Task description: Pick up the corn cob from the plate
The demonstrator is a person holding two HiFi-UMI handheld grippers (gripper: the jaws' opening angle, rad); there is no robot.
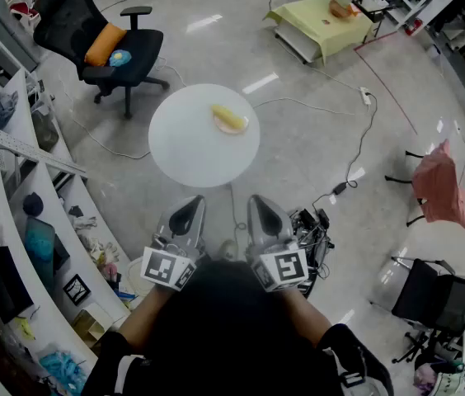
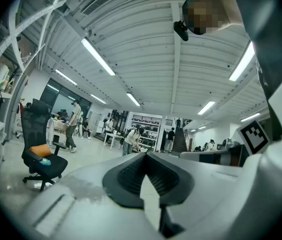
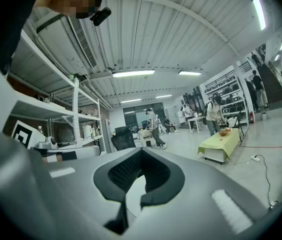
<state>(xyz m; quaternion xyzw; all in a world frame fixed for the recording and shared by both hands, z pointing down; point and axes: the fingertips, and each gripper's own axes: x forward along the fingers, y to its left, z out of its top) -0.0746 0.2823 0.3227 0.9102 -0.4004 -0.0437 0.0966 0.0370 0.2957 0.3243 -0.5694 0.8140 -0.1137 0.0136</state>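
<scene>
Low in the head view, just ahead of the person's arms, the left gripper and the right gripper sit side by side and point forward, each with its marker cube toward the person. Each gripper's own view settles what the head view leaves small: on both, the dark ribbed pads meet at their tips with nothing between them, so both are closed and empty. Beyond them stands a round white table. On its far side lies the yellow corn cob, resting on a small pale plate, well apart from both grippers. Only the head view shows cob and plate. The left gripper view looks out level at a black office chair with an orange cushion and at people standing far down the hall. The right gripper view takes in a low table under a yellow-green cloth that bears an orange bowl, with white shelving at its left and a cable on the floor. From above, the office chair stands beyond the round table to the left and the low table beyond it to the right.
</scene>
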